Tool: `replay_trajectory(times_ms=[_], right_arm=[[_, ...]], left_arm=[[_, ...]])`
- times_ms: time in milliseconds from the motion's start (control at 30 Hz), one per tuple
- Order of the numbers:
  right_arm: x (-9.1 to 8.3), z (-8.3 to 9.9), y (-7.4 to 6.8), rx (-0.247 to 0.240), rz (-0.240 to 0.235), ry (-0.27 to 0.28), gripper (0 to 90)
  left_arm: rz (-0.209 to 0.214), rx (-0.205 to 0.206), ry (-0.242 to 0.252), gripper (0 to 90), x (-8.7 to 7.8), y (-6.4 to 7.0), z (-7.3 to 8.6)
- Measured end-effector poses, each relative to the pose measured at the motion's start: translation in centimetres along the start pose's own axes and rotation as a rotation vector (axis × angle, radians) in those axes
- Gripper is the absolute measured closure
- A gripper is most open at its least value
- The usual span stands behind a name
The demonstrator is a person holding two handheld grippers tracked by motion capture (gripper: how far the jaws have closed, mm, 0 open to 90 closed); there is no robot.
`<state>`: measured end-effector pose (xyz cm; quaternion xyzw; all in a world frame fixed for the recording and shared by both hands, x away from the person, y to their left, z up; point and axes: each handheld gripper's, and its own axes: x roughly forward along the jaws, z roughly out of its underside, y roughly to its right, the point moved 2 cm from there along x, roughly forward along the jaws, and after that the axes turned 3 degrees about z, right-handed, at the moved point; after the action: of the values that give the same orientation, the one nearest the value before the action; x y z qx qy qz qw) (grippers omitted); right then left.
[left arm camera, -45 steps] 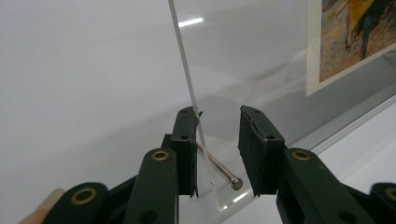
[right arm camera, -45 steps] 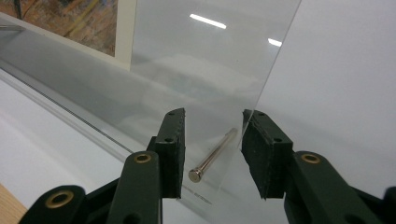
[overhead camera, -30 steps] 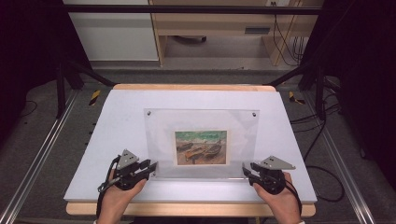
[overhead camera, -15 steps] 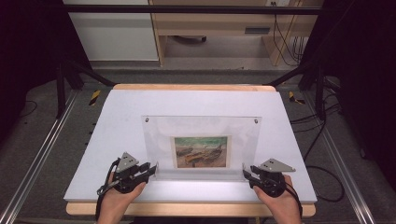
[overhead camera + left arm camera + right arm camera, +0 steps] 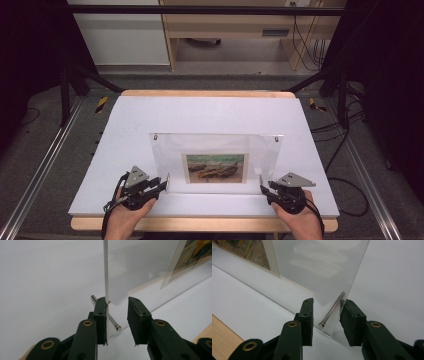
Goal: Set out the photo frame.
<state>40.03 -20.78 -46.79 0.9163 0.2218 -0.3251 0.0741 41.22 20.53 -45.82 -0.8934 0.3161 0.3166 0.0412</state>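
At the near edge of the white board (image 5: 210, 115), we are standing the clear acrylic photo frame (image 5: 215, 157) upright on its long edge. The left gripper (image 5: 161, 184) and right gripper (image 5: 266, 187) are straddling its two near lower corners, jaws parted around the pane and its metal pins (image 5: 332, 310), not clamping. We are bracing both ends so it balances without tipping.

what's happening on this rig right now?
A person holds a gripper in each hand at the two near corners of a clear acrylic photo frame that stands tilted on the white table. It holds a print of boats. The left gripper and the right gripper each have their jaws open astride the panel's edge, beside a metal standoff pin. Neither jaw pair is closed on the panel.
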Motion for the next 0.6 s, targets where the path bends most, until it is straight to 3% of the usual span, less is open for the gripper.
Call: replay_trajectory(times_ms=[600], right_arm=[[0.03,0.1,-0.02,-0.001,0.004,0.008,63.2]], left_arm=[[0.004,-0.001,0.003,68.6,-0.01,-0.02,0.06]])
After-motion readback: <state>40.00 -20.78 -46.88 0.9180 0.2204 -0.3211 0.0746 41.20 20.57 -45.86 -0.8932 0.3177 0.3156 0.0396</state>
